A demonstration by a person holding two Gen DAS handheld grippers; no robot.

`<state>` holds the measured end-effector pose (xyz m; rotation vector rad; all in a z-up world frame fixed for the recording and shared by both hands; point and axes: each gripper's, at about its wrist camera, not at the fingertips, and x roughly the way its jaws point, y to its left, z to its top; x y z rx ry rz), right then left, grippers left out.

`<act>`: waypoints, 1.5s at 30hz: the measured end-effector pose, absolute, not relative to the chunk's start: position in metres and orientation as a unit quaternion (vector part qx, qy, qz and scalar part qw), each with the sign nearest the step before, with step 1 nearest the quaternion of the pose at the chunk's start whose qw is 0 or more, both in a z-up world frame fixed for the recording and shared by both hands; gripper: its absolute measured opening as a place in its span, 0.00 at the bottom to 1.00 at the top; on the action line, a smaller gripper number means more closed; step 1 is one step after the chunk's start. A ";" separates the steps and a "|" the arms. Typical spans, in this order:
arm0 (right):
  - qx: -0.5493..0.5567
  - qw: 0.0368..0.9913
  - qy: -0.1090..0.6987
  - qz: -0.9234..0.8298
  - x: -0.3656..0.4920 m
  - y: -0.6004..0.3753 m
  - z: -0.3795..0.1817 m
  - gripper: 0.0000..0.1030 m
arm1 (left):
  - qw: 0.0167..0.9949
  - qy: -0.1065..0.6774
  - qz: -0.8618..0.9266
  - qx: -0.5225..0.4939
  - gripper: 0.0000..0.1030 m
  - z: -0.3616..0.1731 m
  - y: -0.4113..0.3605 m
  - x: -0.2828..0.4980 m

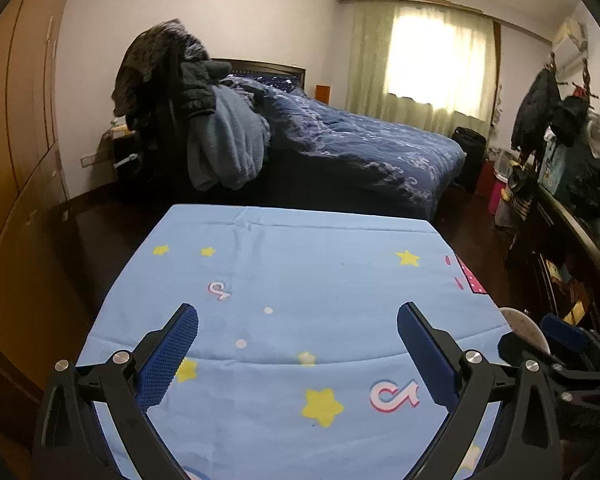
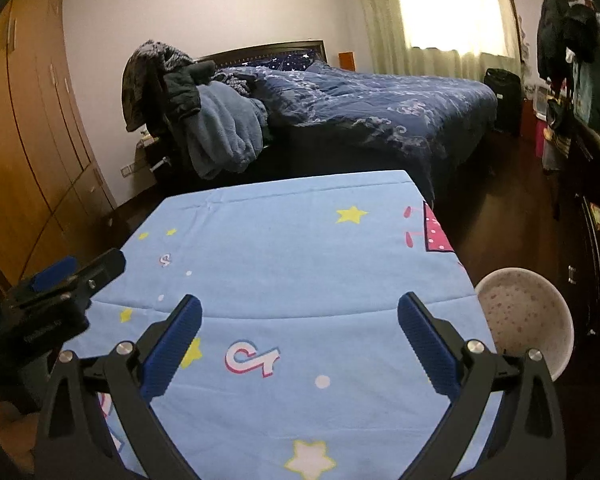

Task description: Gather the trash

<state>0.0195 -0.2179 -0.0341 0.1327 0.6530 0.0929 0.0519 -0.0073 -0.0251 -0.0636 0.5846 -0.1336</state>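
Left gripper (image 1: pixel 298 322): blue-padded fingers spread wide, nothing between them, held above the near part of a table. Right gripper (image 2: pixel 300 314): fingers likewise spread wide and holding nothing, above the same table nearer its right edge. Each gripper shows at the margin of the other's view, the right one low at the right side of the left wrist view, the left one at the left side of the right wrist view. Table cloth (image 2: pixel 292 240): light blue, printed with yellow stars, white dots and pink-and-white logos, with a pink patch at the right edge; it covers the whole top, lightly creased. No trash can be made out on the cloth in either view. Bin (image 2: pixel 526 314): round, white rim, speckled inside, standing on the dark floor just beside the table's right edge, below the level of the top; its contents cannot be told. Bed (image 2: pixel 380 108): beyond the table, with a dark blue patterned quilt. Clothes pile (image 2: pixel 204 120): dark jackets and a grey-blue fleece heaped at the bed's near left corner. Wardrobe (image 2: pixel 28 128): orange-brown wood, along the left wall. Window (image 2: pixel 448 8): bright, behind pale curtains, on the far wall.
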 end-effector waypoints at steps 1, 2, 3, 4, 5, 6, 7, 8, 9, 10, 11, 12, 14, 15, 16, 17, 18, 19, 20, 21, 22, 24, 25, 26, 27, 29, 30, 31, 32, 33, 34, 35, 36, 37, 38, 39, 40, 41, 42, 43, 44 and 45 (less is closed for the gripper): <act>0.062 0.943 0.324 0.047 0.020 -0.216 -0.036 0.96 | 0.954 0.289 -0.066 -0.036 0.96 -0.025 -0.005 0.052; 0.060 0.942 0.327 0.048 0.021 -0.215 -0.038 0.96 | 0.954 0.291 -0.064 -0.041 0.96 -0.026 -0.001 0.053; 0.058 0.941 0.331 0.048 0.022 -0.213 -0.039 0.96 | 0.954 0.292 -0.059 -0.044 0.96 -0.027 0.001 0.053; 0.058 0.940 0.334 0.050 0.023 -0.213 -0.041 0.96 | 0.953 0.293 -0.058 -0.046 0.96 -0.027 0.002 0.054; 0.057 0.938 0.336 0.052 0.023 -0.212 -0.043 0.96 | 0.953 0.295 -0.056 -0.048 0.96 -0.027 0.003 0.053; 0.056 0.938 0.339 0.053 0.023 -0.211 -0.044 0.96 | 0.953 0.295 -0.053 -0.050 0.96 -0.027 0.004 0.053; 0.054 0.937 0.340 0.054 0.023 -0.211 -0.044 0.96 | 0.952 0.296 -0.052 -0.051 0.96 -0.027 0.004 0.054; 0.053 0.937 0.340 0.054 0.023 -0.211 -0.045 0.96 | 0.952 0.296 -0.054 -0.052 0.96 -0.027 0.005 0.054; 0.053 0.937 0.341 0.054 0.023 -0.212 -0.046 0.96 | 0.952 0.298 -0.055 -0.054 0.96 -0.027 0.005 0.054; 0.054 0.937 0.342 0.054 0.023 -0.212 -0.046 0.96 | 0.952 0.297 -0.056 -0.055 0.96 -0.026 0.006 0.054; 0.054 0.936 0.343 0.054 0.023 -0.212 -0.047 0.96 | 0.952 0.295 -0.055 -0.053 0.96 -0.026 0.006 0.055; 0.055 0.936 0.343 0.055 0.024 -0.213 -0.047 0.96 | 0.953 0.294 -0.053 -0.051 0.96 -0.026 0.005 0.055; 0.057 0.936 0.343 0.056 0.023 -0.214 -0.047 0.96 | 0.953 0.296 -0.046 -0.045 0.96 -0.025 0.003 0.057; 0.057 0.936 0.342 0.056 0.023 -0.214 -0.047 0.96 | 0.953 0.297 -0.045 -0.043 0.96 -0.025 0.002 0.057; 0.056 0.936 0.342 0.056 0.023 -0.214 -0.047 0.96 | 0.953 0.295 -0.046 -0.044 0.96 -0.024 0.002 0.058; 0.056 0.937 0.341 0.055 0.023 -0.214 -0.047 0.96 | 0.954 0.294 -0.047 -0.047 0.96 -0.025 0.003 0.058; 0.056 0.937 0.341 0.056 0.023 -0.214 -0.047 0.96 | 0.953 0.294 -0.048 -0.050 0.96 -0.025 0.004 0.059; 0.056 0.937 0.341 0.056 0.023 -0.214 -0.047 0.96 | 0.953 0.296 -0.047 -0.052 0.96 -0.026 0.003 0.057; 0.056 0.937 0.341 0.056 0.023 -0.214 -0.047 0.96 | 0.952 0.297 -0.045 -0.052 0.96 -0.026 0.003 0.057; 0.054 0.937 0.342 0.056 0.024 -0.214 -0.047 0.96 | 0.953 0.296 -0.042 -0.052 0.96 -0.026 0.004 0.058; 0.054 0.936 0.342 0.056 0.023 -0.213 -0.046 0.96 | 0.953 0.296 -0.039 -0.052 0.96 -0.027 0.004 0.058; 0.053 0.936 0.342 0.055 0.024 -0.213 -0.046 0.96 | 0.953 0.295 -0.039 -0.054 0.96 -0.026 0.006 0.058; 0.052 0.936 0.343 0.055 0.024 -0.213 -0.046 0.96 | 0.954 0.293 -0.039 -0.054 0.96 -0.025 0.007 0.058; 0.052 0.936 0.344 0.055 0.024 -0.212 -0.046 0.96 | 0.954 0.291 -0.036 -0.056 0.96 -0.024 0.008 0.057; 0.052 0.936 0.344 0.055 0.024 -0.212 -0.046 0.96 | 0.955 0.290 -0.036 -0.056 0.96 -0.024 0.008 0.056; 0.049 0.935 0.345 0.057 0.025 -0.211 -0.047 0.96 | 0.955 0.288 -0.035 -0.058 0.96 -0.023 0.008 0.055; 0.048 0.936 0.345 0.057 0.024 -0.211 -0.047 0.96 | 0.955 0.287 -0.034 -0.059 0.96 -0.023 0.009 0.055; 0.047 0.936 0.345 0.058 0.023 -0.210 -0.048 0.96 | 0.956 0.287 -0.035 -0.060 0.96 -0.024 0.009 0.055; 0.046 0.936 0.345 0.059 0.022 -0.210 -0.049 0.96 | 0.955 0.287 -0.037 -0.060 0.96 -0.024 0.009 0.055; 0.044 0.936 0.345 0.059 0.022 -0.210 -0.049 0.96 | 0.955 0.287 -0.037 -0.060 0.96 -0.024 0.009 0.055; 0.043 0.936 0.345 0.060 0.021 -0.209 -0.050 0.96 | 0.955 0.288 -0.039 -0.060 0.96 -0.024 0.009 0.055; 0.042 0.936 0.345 0.060 0.021 -0.209 -0.050 0.96 | 0.955 0.289 -0.039 -0.061 0.96 -0.024 0.010 0.055; 0.042 0.936 0.345 0.060 0.021 -0.209 -0.050 0.96 | 0.954 0.289 -0.040 -0.061 0.96 -0.024 0.010 0.055; 0.041 0.936 0.345 0.061 0.021 -0.209 -0.051 0.96 | 0.954 0.290 -0.041 -0.060 0.96 -0.024 0.010 0.055; 0.042 0.935 0.346 0.061 0.021 -0.209 -0.051 0.96 | 0.954 0.291 -0.040 -0.059 0.96 -0.024 0.010 0.055; 0.042 0.935 0.346 0.062 0.020 -0.209 -0.051 0.96 | 0.954 0.292 -0.040 -0.059 0.96 -0.025 0.010 0.056; 0.041 0.935 0.346 0.062 0.020 -0.209 -0.052 0.96 | 0.953 0.293 -0.041 -0.060 0.96 -0.025 0.010 0.057; 0.041 0.935 0.346 0.061 0.019 -0.209 -0.052 0.96 | 0.953 0.294 -0.041 -0.060 0.96 -0.025 0.011 0.057; 0.042 0.935 0.347 0.061 0.019 -0.209 -0.052 0.96 | 0.953 0.295 -0.041 -0.062 0.96 -0.025 0.012 0.058; 0.043 0.935 0.347 0.062 0.020 -0.209 -0.052 0.96 | 0.953 0.295 -0.041 -0.062 0.96 -0.025 0.012 0.058; 0.043 0.935 0.348 0.062 0.020 -0.209 -0.052 0.96 | 0.953 0.295 -0.041 -0.062 0.96 -0.025 0.012 0.058; 0.043 0.934 0.348 0.062 0.019 -0.209 -0.053 0.96 | 0.953 0.295 -0.040 -0.062 0.96 -0.026 0.012 0.058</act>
